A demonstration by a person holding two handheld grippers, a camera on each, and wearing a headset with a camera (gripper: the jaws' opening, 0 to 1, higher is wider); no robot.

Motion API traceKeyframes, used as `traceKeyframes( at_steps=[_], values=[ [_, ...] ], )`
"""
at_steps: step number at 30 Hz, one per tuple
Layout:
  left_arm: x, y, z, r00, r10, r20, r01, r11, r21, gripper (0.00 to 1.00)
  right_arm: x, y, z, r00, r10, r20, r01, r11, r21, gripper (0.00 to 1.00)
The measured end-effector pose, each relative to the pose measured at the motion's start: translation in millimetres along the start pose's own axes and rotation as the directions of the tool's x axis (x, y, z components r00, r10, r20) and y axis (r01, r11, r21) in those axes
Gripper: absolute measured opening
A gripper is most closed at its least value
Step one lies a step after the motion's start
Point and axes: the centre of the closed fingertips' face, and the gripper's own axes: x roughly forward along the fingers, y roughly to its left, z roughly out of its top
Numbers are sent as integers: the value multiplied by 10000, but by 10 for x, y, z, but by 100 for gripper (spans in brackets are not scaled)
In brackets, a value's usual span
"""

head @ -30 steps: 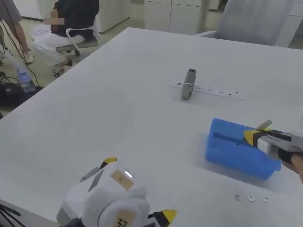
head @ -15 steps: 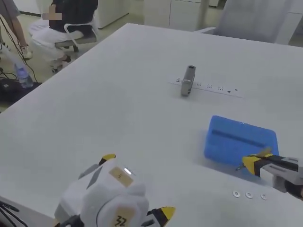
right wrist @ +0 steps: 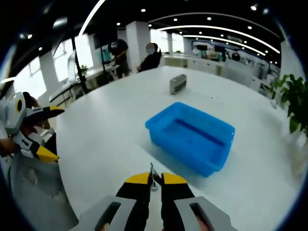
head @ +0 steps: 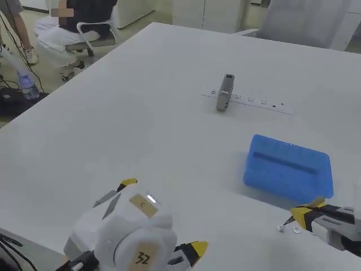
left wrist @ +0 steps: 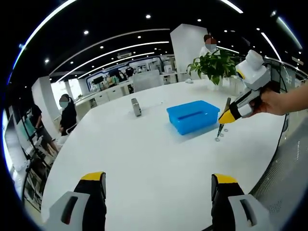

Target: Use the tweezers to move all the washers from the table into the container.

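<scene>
Right gripper [right wrist: 153,179] has its jaws clamped tight on the tweezers [right wrist: 152,171]: thin bare metal, the tips poking out just past the jaws and aimed down at the table [head: 141,113]. The washers [head: 280,228] lie right at the tips. They're tiny flat shiny rings, and at least two show in the head view. I can't tell if the tips touch one yet.

My take on doing this bit well: flat rings on a smooth matte white top will probably skid if you stab at them. I'd come in low, get one tip through the hole or pinch across the rim, then lift straight up before swinging over.

The bin [right wrist: 190,137] is just beyond the jaws, so it's a short hop. It's blue plastic and rectangular, with low walls and rounded corners, and it looks empty. Clear the near wall before letting go.

Left gripper [left wrist: 159,178] has its jaws spread wide with nothing in them, well apart from the washers. It could steady the bin if the bin slides.
</scene>
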Motion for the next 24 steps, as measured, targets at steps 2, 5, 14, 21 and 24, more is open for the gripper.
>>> traceKeyframes(
  at_steps=[2, 5, 14, 21, 24],
  values=[
    [0, -1, -2, 10000, -9, -8, 9, 10000, -9, 92, 12, 27, -19, 10000, 41, -79, -40, 10000, 37, 4],
    [-2, 4, -3, 10000, 23, -17, -22, 10000, 14, 92, 12, 44, -6, 10000, -31, -30, 30, 10000, -77, 4],
    [-5, 6, -6, 10000, 40, -35, -40, 10000, 13, 92, 31, 127, 6, 9994, -190, 299, 199, 9994, -297, 3],
    [-11, 0, 5, 10000, 27, 13, -27, 10000, 49, 92, 34, 65, -19, 9938, -709, 853, 705, 9975, 83, 2],
    [-13, -2, 8, 10000, 12, 31, -12, 10000, 15, 92, 40, 35, -31, 9929, -835, 843, 851, 9962, -164, 2]
  ],
)
